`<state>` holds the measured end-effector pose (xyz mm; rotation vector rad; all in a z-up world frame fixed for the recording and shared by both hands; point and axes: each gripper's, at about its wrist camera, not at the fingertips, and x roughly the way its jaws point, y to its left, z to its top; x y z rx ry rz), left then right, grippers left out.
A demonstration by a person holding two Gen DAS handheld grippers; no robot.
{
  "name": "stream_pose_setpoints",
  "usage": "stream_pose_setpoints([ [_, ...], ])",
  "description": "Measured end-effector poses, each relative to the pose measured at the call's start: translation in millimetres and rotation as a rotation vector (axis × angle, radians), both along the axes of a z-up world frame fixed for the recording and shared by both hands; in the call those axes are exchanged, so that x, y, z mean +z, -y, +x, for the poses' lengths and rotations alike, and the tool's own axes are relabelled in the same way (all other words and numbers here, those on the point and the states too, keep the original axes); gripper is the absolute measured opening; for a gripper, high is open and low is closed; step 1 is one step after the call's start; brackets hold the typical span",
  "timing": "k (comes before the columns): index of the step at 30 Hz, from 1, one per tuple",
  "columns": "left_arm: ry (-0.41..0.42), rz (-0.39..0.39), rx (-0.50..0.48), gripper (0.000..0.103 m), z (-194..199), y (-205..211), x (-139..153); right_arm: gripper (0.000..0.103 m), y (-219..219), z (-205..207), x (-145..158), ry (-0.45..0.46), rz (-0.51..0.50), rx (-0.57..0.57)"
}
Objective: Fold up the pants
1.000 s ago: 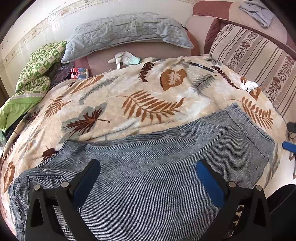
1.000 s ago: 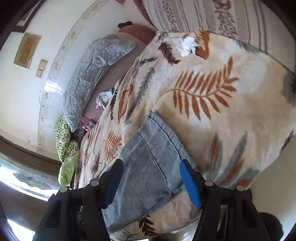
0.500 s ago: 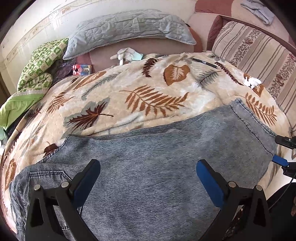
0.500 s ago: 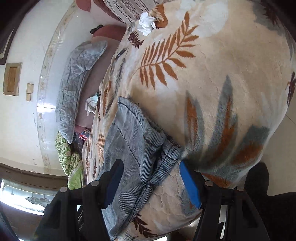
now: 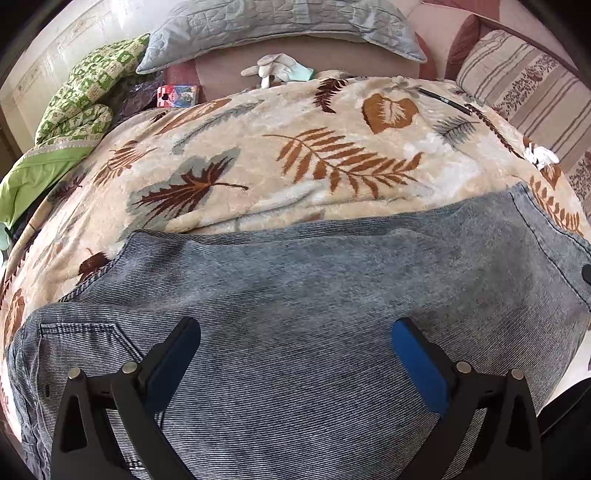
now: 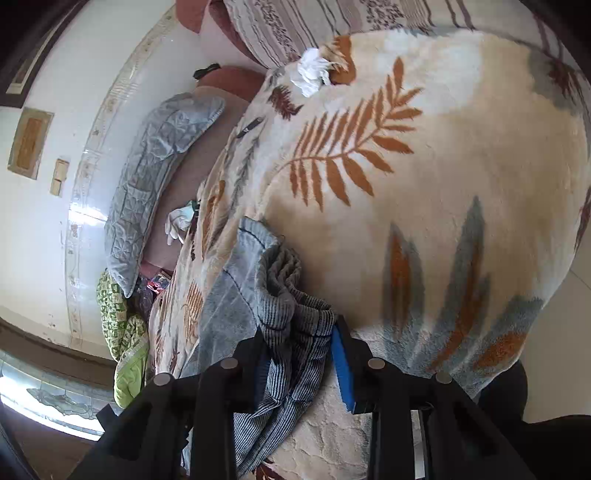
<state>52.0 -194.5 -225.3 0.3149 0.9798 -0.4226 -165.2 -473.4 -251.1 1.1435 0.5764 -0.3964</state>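
Left wrist: 1 pants [image 5: 314, 314], 2 pillows [image 5: 280, 26].

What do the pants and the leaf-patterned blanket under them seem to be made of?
The pants look like washed grey-blue denim, matte: fine diagonal ribbing, stitched seams and a stitched pocket show. The leaf-patterned blanket looks like plush fleece, probably synthetic: soft, fuzzy pile with a faint sheen.

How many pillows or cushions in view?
2: a grey quilted pillow along the head of the bed, and a striped cushion at the right side. More may sit out of frame.
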Motion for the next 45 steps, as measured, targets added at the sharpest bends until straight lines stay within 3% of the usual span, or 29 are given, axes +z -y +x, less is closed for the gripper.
stream_pose_setpoints([
  [7,0.016,-0.101,0.1,0.103,25,-40,42,0.027,-35,28,65,0.018,-0.23,0.111],
  [12,0.053,-0.205,0.206,0.103,44,-82,76,0.016,-94,57,106,0.039,-0.393,0.263],
  [16,0.055,-0.261,0.281,0.103,52,-113,86,0.016,-150,81,115,-0.046,-0.566,0.37],
  [19,0.033,-0.282,0.302,0.103,54,-125,83,0.016,-138,76,107,-0.047,-0.484,0.355],
  [22,0.02,-0.264,0.297,0.103,54,-123,76,0.017,-102,61,92,-0.109,-0.39,0.265],
  [24,0.005,-0.251,0.288,0.103,53,-116,70,0.017,-89,56,84,-0.091,-0.339,0.262],
  [27,-0.012,-0.231,0.243,0.103,48,-96,62,0.017,-100,73,77,-0.099,-0.338,0.344],
  [30,-0.001,-0.163,0.188,0.103,41,-72,51,0.017,-127,107,63,-0.124,-0.348,0.435],
  [33,-0.021,-0.096,0.136,0.103,34,-53,32,0.017,-135,136,41,-0.191,-0.395,0.436],
  [35,-0.044,-0.056,0.104,0.103,32,-45,18,0.017,-121,143,26,-0.208,-0.349,0.386],
  [38,-0.083,-0.013,0.1,0.103,36,-43,1,0.017,-91,126,18,-0.219,-0.303,0.292],
  [41,-0.11,-0.025,0.127,0.103,42,-48,-4,0.017,-59,88,27,-0.262,-0.3,0.188],
  [45,-0.096,-0.051,0.144,0.103,42,-48,5,0.017,-17,20,34,-0.207,-0.172,0.059],
])
